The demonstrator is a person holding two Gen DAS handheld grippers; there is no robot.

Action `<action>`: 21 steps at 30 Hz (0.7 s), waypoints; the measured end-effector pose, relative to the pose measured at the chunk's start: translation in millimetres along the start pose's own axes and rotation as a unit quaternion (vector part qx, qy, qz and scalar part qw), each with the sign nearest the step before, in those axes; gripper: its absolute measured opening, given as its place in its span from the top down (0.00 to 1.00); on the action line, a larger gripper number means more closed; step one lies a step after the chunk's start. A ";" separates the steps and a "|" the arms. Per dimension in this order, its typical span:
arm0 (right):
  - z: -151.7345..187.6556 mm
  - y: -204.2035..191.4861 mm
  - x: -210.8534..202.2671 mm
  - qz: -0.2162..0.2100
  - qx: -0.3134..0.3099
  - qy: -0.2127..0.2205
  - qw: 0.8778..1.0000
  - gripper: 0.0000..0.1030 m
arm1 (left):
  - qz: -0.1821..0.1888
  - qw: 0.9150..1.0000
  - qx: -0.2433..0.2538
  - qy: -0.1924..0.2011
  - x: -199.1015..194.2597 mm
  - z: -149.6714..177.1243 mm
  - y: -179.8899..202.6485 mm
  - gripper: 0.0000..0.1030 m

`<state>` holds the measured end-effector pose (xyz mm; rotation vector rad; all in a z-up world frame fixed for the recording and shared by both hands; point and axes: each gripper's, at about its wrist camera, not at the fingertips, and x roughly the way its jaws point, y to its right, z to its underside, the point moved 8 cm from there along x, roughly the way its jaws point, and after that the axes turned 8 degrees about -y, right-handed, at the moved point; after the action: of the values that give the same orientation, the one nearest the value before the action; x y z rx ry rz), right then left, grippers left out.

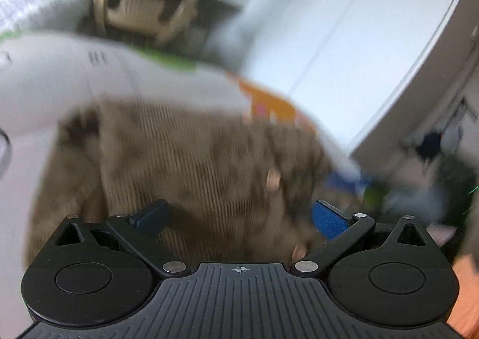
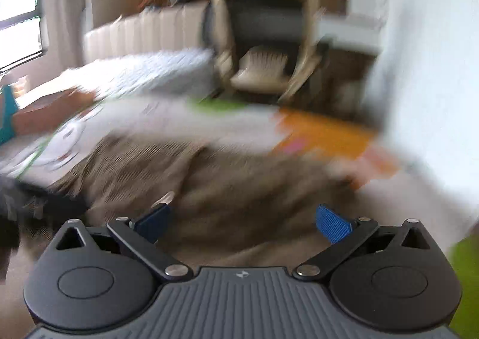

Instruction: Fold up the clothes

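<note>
Nearest the cameras: left gripper (image 1: 239, 214) and right gripper (image 2: 242, 220), both spread wide, nothing between the blue pads.
Just beyond: brown ribbed garment (image 1: 185, 153) spread on a white printed sheet (image 1: 45, 78), two pale buttons (image 1: 273, 179) showing right of centre.
Farther: orange patch (image 2: 323, 132) on the sheet to the right; beige chair (image 2: 263, 48) at the back.
Fold stage: blur hides whether it lies flat or part-folded.
Risk: pads closing on garment and sheet together, dragging both; a hasty grasp could bunch the knit or catch one layer only.
</note>
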<state>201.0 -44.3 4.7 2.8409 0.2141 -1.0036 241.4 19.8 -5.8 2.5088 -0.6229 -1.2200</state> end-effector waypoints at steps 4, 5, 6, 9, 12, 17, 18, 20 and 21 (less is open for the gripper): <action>8.8 32.0 30.6 0.082 0.011 -0.060 0.995 0.00 | -0.040 0.998 0.046 -0.001 12.0 17.0 8.9 0.00; 15.4 33.9 37.8 0.089 0.014 -0.066 0.994 0.00 | -0.042 0.998 0.045 -0.001 12.2 18.0 10.0 0.00; 22.0 35.8 44.9 0.097 0.017 -0.072 0.993 0.00 | -0.043 0.998 0.043 0.000 12.0 18.7 10.3 0.00; 30.8 36.8 52.9 0.110 0.020 -0.078 0.991 0.00 | -0.042 0.999 0.033 0.000 9.2 18.3 6.0 0.00; 31.6 34.0 53.4 0.117 0.012 -0.074 0.990 0.00 | -0.044 0.999 0.032 -0.001 6.0 19.3 4.3 0.00; 30.0 36.4 56.8 0.111 0.022 -0.072 0.991 0.00 | -0.086 0.996 0.003 0.011 -18.9 20.3 -20.6 0.00; 30.5 37.4 56.3 0.108 0.025 -0.072 0.991 0.00 | -0.097 0.995 -0.006 0.015 -25.8 20.8 -27.6 0.00; 31.3 38.9 55.6 0.104 0.031 -0.072 0.991 0.00 | -0.117 0.993 -0.024 0.023 -39.5 22.1 -41.8 0.00; 31.7 39.3 55.4 0.103 0.033 -0.072 0.992 0.00 | -0.128 0.991 -0.033 0.028 -46.5 22.7 -48.8 0.00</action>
<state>231.1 -82.9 -52.2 2.7592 -0.1251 -1.1838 210.3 83.7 -9.0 2.6162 -0.2480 -1.2262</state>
